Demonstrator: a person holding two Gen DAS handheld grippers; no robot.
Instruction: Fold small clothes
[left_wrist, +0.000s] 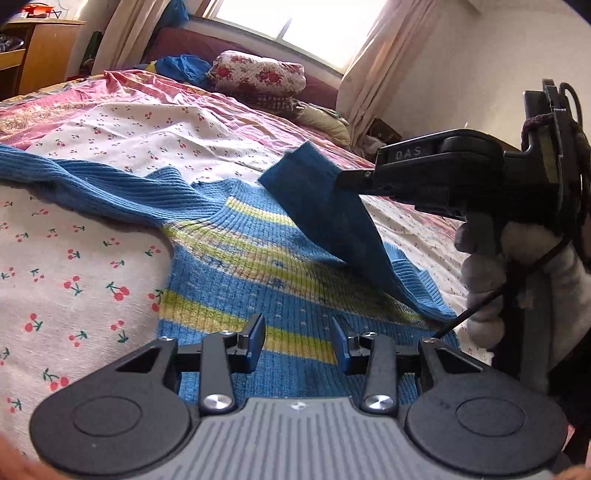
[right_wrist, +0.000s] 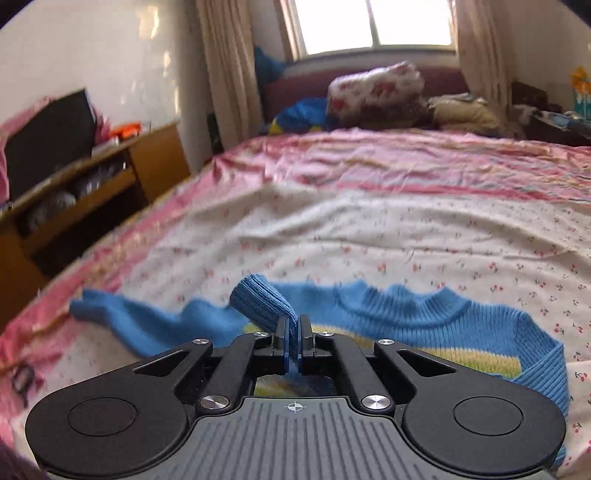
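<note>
A small blue knit sweater (left_wrist: 236, 266) with yellow-green stripes lies spread on the cherry-print bedsheet (left_wrist: 74, 266). It also shows in the right wrist view (right_wrist: 424, 317). My left gripper (left_wrist: 299, 339) is open and empty, low over the sweater's striped body. My right gripper (right_wrist: 293, 343) is shut on the cuff of a blue sleeve (right_wrist: 258, 302) and holds it lifted. In the left wrist view the right gripper (left_wrist: 347, 179) enters from the right and holds that sleeve (left_wrist: 328, 221) up above the sweater body. The other sleeve (left_wrist: 92, 177) stretches out flat to the left.
The bed (right_wrist: 369, 229) runs back to a window with curtains. A floral pillow (left_wrist: 258, 74) and a blue cloth (left_wrist: 184, 66) lie at its head. A wooden desk (right_wrist: 92, 173) with shelves stands left of the bed.
</note>
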